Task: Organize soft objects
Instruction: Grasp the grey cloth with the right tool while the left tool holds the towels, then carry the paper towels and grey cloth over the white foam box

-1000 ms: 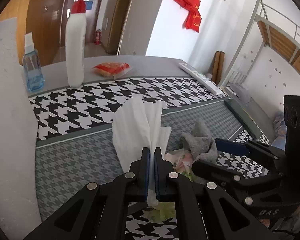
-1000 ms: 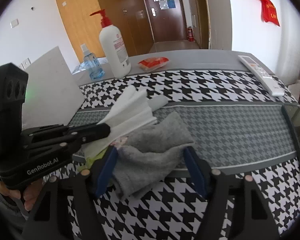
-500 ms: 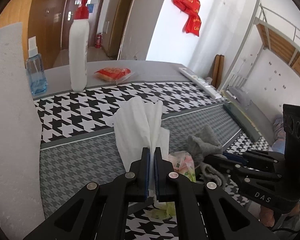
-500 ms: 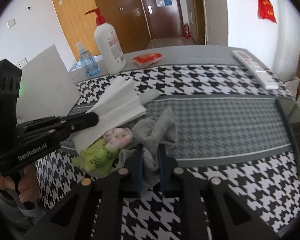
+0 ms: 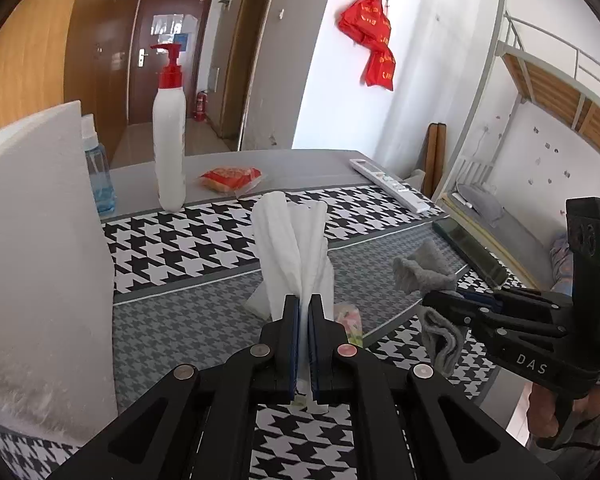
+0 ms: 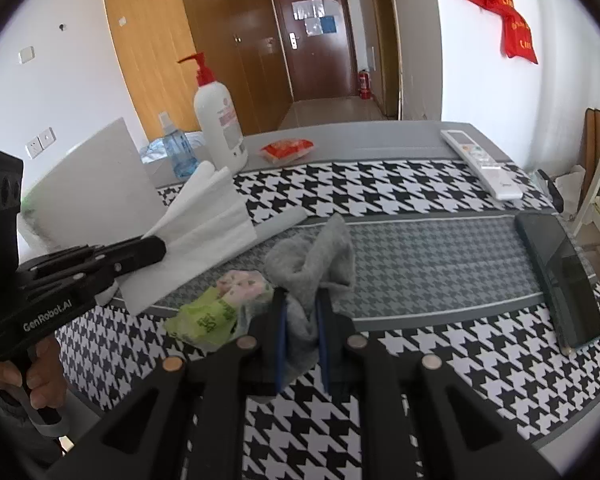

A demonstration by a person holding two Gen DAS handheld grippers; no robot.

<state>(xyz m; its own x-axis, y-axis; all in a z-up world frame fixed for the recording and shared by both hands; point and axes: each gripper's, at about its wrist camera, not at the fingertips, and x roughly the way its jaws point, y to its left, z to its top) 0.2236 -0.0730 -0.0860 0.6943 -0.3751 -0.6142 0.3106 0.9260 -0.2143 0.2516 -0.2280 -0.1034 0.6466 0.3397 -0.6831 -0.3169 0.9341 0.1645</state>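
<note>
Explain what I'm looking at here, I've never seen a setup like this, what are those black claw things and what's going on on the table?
No robot here: a person holds a black two-finger gripper in each hand, and a fisheye camera on each looks forward along its fingers.

One picture is from the left gripper. It is shut on a white tissue that fans upward, and you see the other tool at the right.

The other is from the right gripper, shut on a grey cloth.

On the houndstooth table cover lie a green and pink soft packet, a white pump bottle, a blue spray bottle, an orange snack packet, a remote and a dark phone.
</note>
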